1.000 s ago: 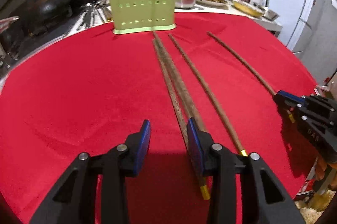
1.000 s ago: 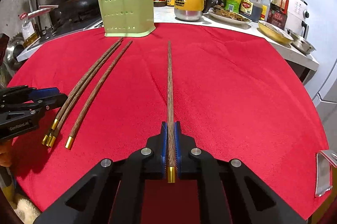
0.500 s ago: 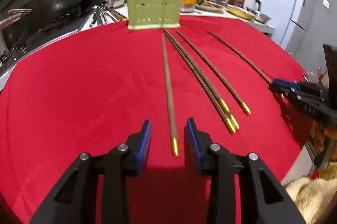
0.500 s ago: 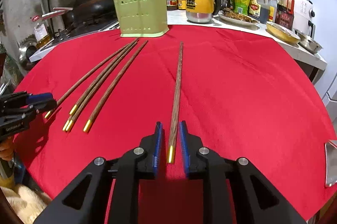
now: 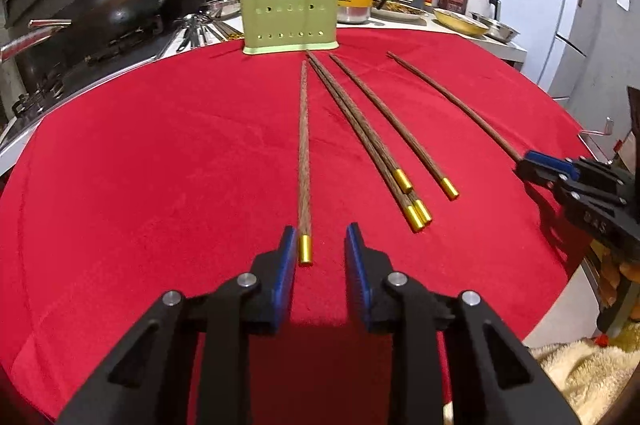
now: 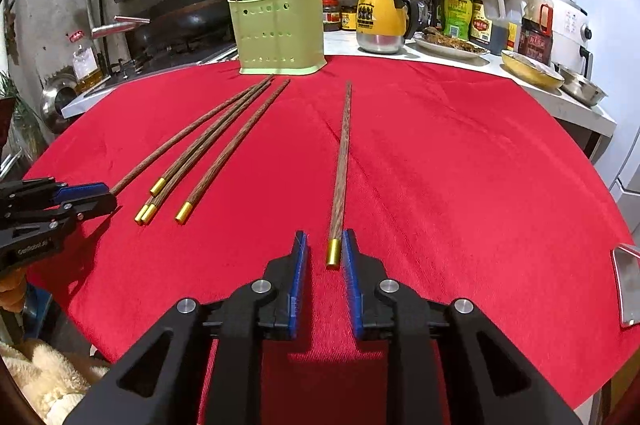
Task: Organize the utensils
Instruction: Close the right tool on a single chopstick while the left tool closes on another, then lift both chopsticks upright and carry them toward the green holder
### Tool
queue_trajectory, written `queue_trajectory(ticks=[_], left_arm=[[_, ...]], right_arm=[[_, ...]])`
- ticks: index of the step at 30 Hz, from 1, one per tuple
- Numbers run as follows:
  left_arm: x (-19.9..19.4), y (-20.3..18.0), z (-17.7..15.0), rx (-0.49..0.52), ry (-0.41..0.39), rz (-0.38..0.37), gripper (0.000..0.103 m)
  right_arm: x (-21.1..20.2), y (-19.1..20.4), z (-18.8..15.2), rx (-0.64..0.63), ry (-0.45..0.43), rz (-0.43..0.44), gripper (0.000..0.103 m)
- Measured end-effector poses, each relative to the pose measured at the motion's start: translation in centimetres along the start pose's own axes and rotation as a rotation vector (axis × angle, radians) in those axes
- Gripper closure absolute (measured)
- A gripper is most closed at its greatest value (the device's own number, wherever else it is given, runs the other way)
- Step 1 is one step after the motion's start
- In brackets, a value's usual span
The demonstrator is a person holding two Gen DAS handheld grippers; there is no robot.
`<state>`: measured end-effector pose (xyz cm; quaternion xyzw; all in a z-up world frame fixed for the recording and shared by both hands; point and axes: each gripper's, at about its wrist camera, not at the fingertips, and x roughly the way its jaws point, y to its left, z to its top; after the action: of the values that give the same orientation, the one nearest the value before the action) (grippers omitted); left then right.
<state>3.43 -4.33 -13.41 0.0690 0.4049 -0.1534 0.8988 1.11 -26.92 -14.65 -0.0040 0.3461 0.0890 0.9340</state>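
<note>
The left gripper (image 5: 320, 245) is closing beside one chopstick (image 5: 304, 153). The right gripper (image 6: 323, 249), opening, has let go of another chopstick (image 6: 339, 177). No words are clear.

Table (image 6: 460, 165) covered by a red cloth. Green perforated utensil holder (image 6: 280, 33) stands at the far edge. Six gold-capped wooden chopsticks lie flat on it: a cluster of three (image 6: 200, 153), three singles apart.
</note>
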Motion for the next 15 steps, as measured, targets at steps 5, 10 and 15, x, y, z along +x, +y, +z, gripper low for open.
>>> queue_trajectory(ticks=[5, 10, 15], left_arm=[[0.1, -0.3, 0.1, 0.012, -0.004, 0.024, 0.078], [0.3, 0.3, 0.3, -0.026, -0.021, 0.013, 0.078], [0.8, 0.1, 0.5, -0.025, -0.051, 0.04, 0.082]], right_arm=[[0.0, 0.4, -0.2, -0.002, -0.017, -0.004, 0.074], [0.8, -0.3, 0.4, 0.051, -0.035, -0.035, 0.078], [1.4, -0.1, 0.8, 0.041, -0.049, -0.071, 0.082]])
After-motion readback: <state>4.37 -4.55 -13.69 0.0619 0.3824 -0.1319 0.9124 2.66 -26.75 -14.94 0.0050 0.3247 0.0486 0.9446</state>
